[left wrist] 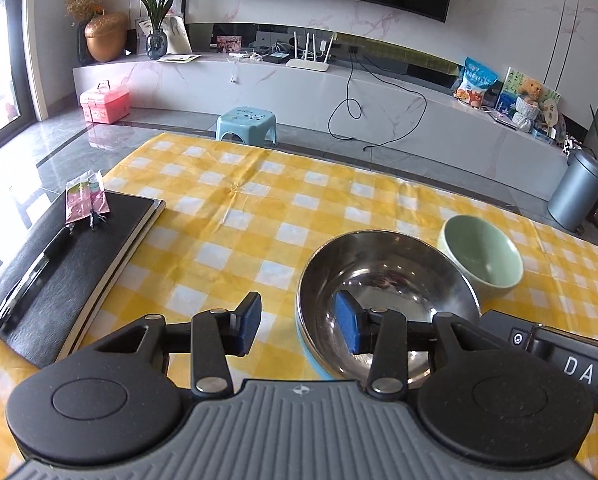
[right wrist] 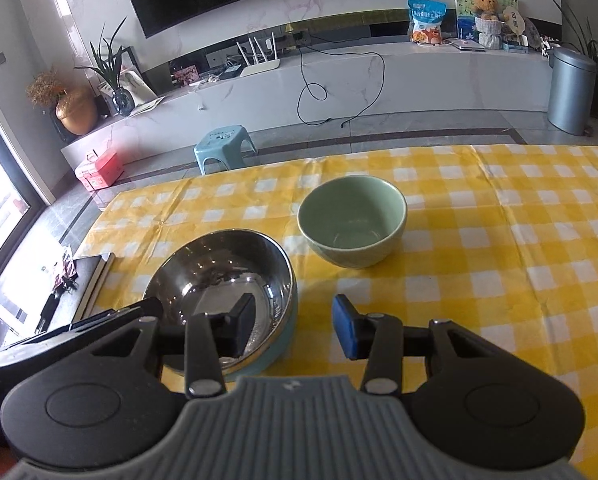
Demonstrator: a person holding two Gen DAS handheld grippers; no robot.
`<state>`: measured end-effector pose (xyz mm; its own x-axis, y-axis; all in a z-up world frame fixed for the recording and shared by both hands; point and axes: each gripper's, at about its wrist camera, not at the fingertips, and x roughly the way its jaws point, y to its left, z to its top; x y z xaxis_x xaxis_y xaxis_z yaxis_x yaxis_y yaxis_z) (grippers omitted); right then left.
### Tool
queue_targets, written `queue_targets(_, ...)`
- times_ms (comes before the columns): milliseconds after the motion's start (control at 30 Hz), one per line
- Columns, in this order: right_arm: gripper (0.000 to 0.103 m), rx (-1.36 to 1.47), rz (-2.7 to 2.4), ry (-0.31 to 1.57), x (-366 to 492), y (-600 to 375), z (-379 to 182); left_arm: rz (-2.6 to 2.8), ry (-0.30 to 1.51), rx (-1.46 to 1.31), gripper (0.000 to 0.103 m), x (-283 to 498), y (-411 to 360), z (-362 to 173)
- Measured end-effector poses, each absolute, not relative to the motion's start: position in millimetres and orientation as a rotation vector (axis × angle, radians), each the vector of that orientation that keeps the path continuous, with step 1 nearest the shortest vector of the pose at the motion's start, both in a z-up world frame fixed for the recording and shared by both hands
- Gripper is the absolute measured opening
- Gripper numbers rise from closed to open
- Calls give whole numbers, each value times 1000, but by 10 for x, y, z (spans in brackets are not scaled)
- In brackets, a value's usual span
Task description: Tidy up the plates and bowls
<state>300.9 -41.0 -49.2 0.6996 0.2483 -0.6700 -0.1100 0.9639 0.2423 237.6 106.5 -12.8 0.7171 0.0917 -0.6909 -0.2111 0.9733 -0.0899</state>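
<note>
A steel bowl (left wrist: 395,280) with a pale blue outside stands on the yellow checked tablecloth (left wrist: 227,232). A green ceramic bowl (left wrist: 483,256) sits just behind it to the right, empty and upright. My left gripper (left wrist: 297,328) straddles the steel bowl's left rim, one pad inside and one outside, with a wide gap and no pad pressing. In the right wrist view my right gripper (right wrist: 295,330) straddles the right rim of the steel bowl (right wrist: 219,264) the same way, jaws apart. The green bowl (right wrist: 353,220) lies beyond it, untouched.
A black notebook (left wrist: 71,264) with a pen and a pink packet lies at the table's left edge. Beyond the table's far edge are a blue stool (left wrist: 246,122) on the floor, a marble TV shelf and a grey bin (right wrist: 571,88).
</note>
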Motion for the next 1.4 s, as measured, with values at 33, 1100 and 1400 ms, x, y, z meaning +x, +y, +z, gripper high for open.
queue_targets(33,43,179,193,777,3059,-403,-517,170,758,-163,48,2408,1070,-147)
queue_targets(1100,7,258,230,852,2874,-496,-433,168,802,-129,10,2152,920,120)
queue_targets(1400,7,312,258,848,2215,-898,-147,118,801,-134,8,1573,670,417)
